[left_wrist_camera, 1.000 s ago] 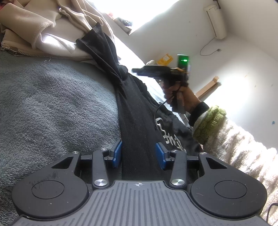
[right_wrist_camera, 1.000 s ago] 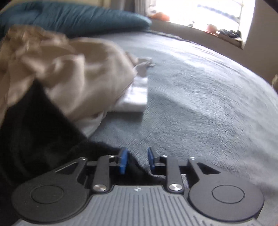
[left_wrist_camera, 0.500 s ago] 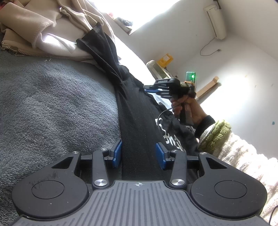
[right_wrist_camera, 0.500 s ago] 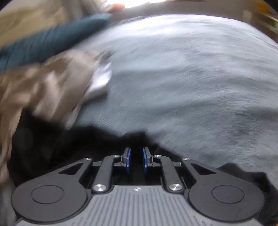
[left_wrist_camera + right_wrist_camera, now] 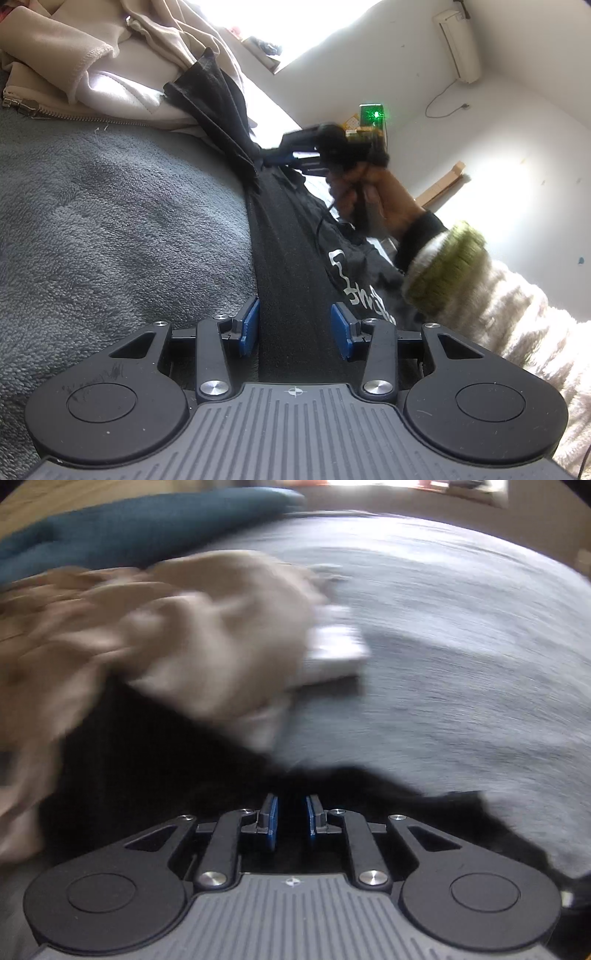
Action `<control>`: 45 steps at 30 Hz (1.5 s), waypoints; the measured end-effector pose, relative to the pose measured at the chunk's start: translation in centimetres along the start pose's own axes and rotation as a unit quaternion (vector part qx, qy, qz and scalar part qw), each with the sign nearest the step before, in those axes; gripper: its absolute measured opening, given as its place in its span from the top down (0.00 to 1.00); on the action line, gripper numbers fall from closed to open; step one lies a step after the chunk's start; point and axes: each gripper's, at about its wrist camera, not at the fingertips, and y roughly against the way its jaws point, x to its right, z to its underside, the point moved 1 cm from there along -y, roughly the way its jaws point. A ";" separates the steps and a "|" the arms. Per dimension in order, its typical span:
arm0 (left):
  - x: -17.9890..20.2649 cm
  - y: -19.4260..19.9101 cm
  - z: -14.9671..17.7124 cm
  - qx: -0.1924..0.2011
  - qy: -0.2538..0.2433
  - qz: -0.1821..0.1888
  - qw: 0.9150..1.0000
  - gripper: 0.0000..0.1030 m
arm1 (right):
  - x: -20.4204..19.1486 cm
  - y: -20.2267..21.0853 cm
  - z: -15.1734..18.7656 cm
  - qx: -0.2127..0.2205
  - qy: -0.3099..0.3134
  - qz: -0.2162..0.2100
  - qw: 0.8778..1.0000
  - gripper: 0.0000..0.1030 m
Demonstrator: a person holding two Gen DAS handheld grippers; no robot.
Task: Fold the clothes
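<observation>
A black garment [image 5: 288, 240] with white lettering stretches taut across the grey blanket [image 5: 110, 221]. My left gripper [image 5: 295, 326] grips its near end, and the cloth fills the gap between the blue pads. At the far end the garment bunches into a knot. There my right gripper [image 5: 269, 158], held by a hand [image 5: 380, 199], pinches it with its jaws closing. In the blurred right wrist view, black cloth [image 5: 147, 775] fills the narrow gap of the right gripper [image 5: 291, 818].
A beige zip-up garment [image 5: 110, 55] lies heaped beyond the black one, also the beige heap [image 5: 184, 646] in the right wrist view. Beside it lies a white folded piece [image 5: 332, 650], with a teal pillow [image 5: 147, 528] behind. Grey blanket [image 5: 461, 664] spreads to the right. A fuzzy green-cuffed sleeve [image 5: 443, 266] crosses the right side.
The right gripper swung down onto the bunched far part of the black garment and its jaws narrowed on the cloth. The left gripper and its hold stayed as they were.
</observation>
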 end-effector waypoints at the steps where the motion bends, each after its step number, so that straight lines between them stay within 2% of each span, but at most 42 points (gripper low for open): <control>1: -0.1 0.0 0.0 0.000 0.002 0.002 1.000 0.60 | 0.8 0.4 -0.6 0.021 -0.045 0.004 0.999 0.86; 2: -0.1 0.0 0.0 0.000 0.005 0.005 1.000 0.60 | 1.3 1.5 -0.8 0.053 -0.070 0.021 0.996 0.83; 4: -0.4 0.3 -0.3 0.000 0.010 0.010 1.000 0.59 | 1.8 4.8 -0.8 0.096 -0.080 0.041 0.991 0.81; 8: -0.4 1.0 -0.8 0.008 0.022 0.025 0.999 0.56 | 2.5 15.9 1.7 0.156 -0.100 0.005 0.983 0.81; 10: -0.4 2.0 -1.5 0.023 0.027 0.034 0.999 0.55 | 2.3 23.5 4.2 0.188 -0.092 -0.013 0.978 0.81; 13: -0.3 4.5 -2.5 0.056 0.036 0.051 0.996 0.53 | 1.9 36.0 8.6 0.243 -0.069 -0.019 0.967 0.81; 15: 0.3 6.1 -2.7 0.067 0.034 0.043 0.996 0.52 | 1.8 44.3 11.9 0.282 -0.057 -0.004 0.958 0.80; 16: 0.5 6.9 -2.7 0.072 0.033 0.039 0.996 0.52 | 1.9 48.4 13.6 0.302 -0.051 0.007 0.952 0.75; 17: 0.9 7.6 -2.5 0.069 0.028 0.031 0.997 0.52 | 2.0 52.0 15.3 0.319 -0.046 0.015 0.947 0.68; 18: 1.2 8.2 -1.9 0.060 0.021 0.028 0.998 0.52 | 2.0 54.8 17.1 0.329 -0.043 0.027 0.943 0.66; 21: 2.0 10.2 0.0 0.011 -0.003 0.018 1.000 0.52 | 2.3 60.6 22.5 0.343 -0.034 0.048 0.938 0.63; 22: 2.4 10.5 0.9 -0.007 -0.014 0.011 1.000 0.52 | 2.6 61.3 24.3 0.346 -0.040 0.046 0.936 0.62; 25: 3.7 11.2 3.6 -0.051 -0.046 -0.021 0.997 0.52 | 3.8 59.8 30.0 0.330 -0.075 0.021 0.941 0.62; 28: 4.7 11.8 6.3 -0.076 -0.070 -0.042 0.994 0.54 | 5.5 55.8 35.1 0.286 -0.134 -0.013 0.949 0.61; 33: 6.2 12.2 9.9 -0.112 -0.108 -0.074 0.985 0.62 | 8.2 50.5 41.9 0.230 -0.228 -0.052 0.945 0.60; 36: 7.2 12.8 10.9 -0.098 -0.148 -0.105 0.979 0.63 | 9.2 49.6 44.2 0.225 -0.257 -0.066 0.938 0.60; 38: 7.9 13.2 11.1 -0.081 -0.175 -0.123 0.973 0.63 | 9.0 49.8 45.2 0.224 -0.257 -0.064 0.938 0.60; 41: 8.8 14.0 11.3 -0.052 -0.230 -0.164 0.958 0.62 | 8.6 49.8 45.9 0.223 -0.253 -0.064 0.939 0.60; 44: 8.8 14.0 11.7 -0.052 -0.241 -0.190 0.950 0.62 | 8.0 49.8 46.2 0.221 -0.245 -0.065 0.942 0.60; 45: 8.6 13.9 11.7 -0.053 -0.236 -0.192 0.951 0.62 | 7.9 49.8 46.3 0.221 -0.243 -0.065 0.942 0.60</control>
